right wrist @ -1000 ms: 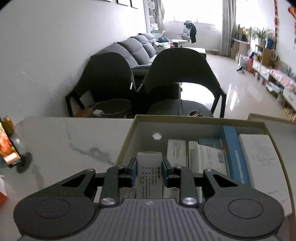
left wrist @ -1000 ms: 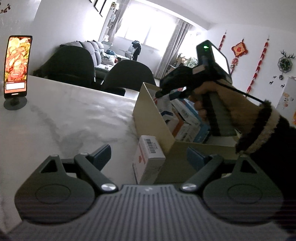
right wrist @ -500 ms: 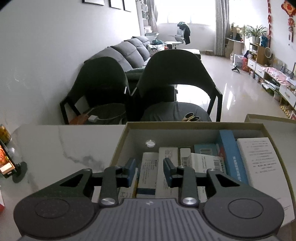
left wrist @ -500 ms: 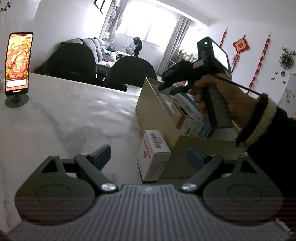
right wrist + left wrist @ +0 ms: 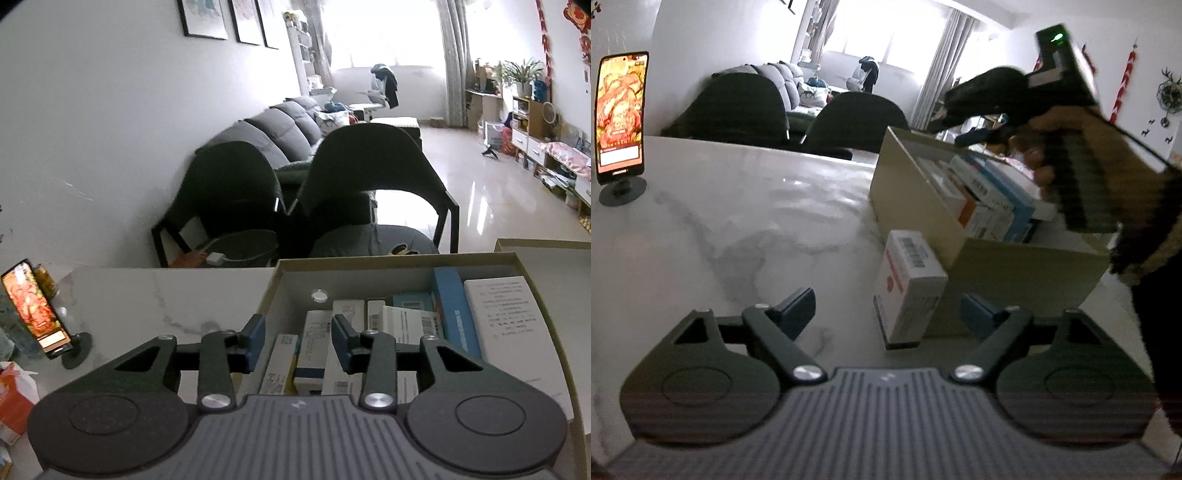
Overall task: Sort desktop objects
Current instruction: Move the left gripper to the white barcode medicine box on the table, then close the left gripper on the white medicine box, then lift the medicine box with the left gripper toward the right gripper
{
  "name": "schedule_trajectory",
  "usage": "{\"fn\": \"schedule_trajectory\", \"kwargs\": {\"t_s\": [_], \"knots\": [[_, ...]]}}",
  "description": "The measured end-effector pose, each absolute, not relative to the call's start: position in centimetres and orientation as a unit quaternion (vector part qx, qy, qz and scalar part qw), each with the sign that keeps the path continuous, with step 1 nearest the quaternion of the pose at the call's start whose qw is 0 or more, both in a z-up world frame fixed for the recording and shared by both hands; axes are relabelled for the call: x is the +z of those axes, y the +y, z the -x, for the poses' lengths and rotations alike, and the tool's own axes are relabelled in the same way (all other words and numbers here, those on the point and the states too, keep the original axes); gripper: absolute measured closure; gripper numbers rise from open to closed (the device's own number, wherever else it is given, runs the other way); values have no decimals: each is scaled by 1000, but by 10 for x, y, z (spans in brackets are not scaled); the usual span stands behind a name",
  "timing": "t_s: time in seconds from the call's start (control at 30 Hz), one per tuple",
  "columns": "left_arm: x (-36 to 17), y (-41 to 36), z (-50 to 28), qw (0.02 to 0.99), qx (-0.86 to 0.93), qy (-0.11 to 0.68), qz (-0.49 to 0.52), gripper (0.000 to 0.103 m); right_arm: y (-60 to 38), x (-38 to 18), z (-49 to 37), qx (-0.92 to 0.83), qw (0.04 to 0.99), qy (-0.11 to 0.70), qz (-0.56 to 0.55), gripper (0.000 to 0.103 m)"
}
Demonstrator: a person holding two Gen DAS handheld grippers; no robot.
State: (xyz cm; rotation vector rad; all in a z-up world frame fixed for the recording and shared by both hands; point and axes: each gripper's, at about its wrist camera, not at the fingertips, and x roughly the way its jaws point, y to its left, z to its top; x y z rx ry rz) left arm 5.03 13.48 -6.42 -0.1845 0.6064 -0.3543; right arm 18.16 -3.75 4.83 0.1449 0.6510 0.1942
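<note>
White marbled counter (image 5: 738,221) fills the left wrist view, with dark chairs and a bright window behind it. Near its middle stands an open cardboard box (image 5: 908,199), packed with small cartons standing on edge; their labels are too blurred to read. Just outside the box's near corner, touching its wall, a white carton with a red mark (image 5: 908,284) stands on the counter. The left gripper (image 5: 888,310) is spread wide and closing a little, the carton between its fingers but untouched. Over the box hovers the right gripper (image 5: 964,129), blurred, in a hand (image 5: 1052,147) whose sleeve is cut off by the edge. Far left of the box, a phone (image 5: 620,114) stands lit on a round stand.

Seen from the right wrist, the box (image 5: 406,258) lies below. Its contents stand in rows: white cartons, a blue one (image 5: 454,314), a printed sheet at the right. The right gripper (image 5: 298,341) is narrow, opening, empty above the cartons. Left of the box, the phone (image 5: 37,306) is seen edge-on.
</note>
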Motion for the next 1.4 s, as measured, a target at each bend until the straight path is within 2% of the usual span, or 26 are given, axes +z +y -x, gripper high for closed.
{"fn": "schedule_trajectory", "kwargs": {"t_s": [0.23, 0.43, 0.57, 0.7, 0.97, 1.1, 1.4], "knots": [[-66, 128, -53, 936, -165, 299, 84, 21, -48, 60, -153, 119, 945, 292, -90, 55], [-69, 124, -57, 936, -163, 300, 87, 32, -59, 65, -129, 138, 946, 272, -112, 54], [-69, 118, -59, 935, -167, 300, 87, 36, -68, 65, -115, 145, 946, 262, -126, 52], [-70, 113, -61, 936, -165, 299, 84, 46, -78, 63, -104, 152, 943, 258, -141, 50], [-73, 113, -63, 937, -171, 285, 105, 55, -93, 58, -82, 172, 936, 253, -171, 47], [-76, 114, -62, 938, -167, 284, 107, 72, -100, 56, -73, 179, 934, 248, -183, 45], [-80, 120, -67, 937, -150, 284, 137, 78, -105, 46, -53, 197, 927, 247, -203, 40]]}}
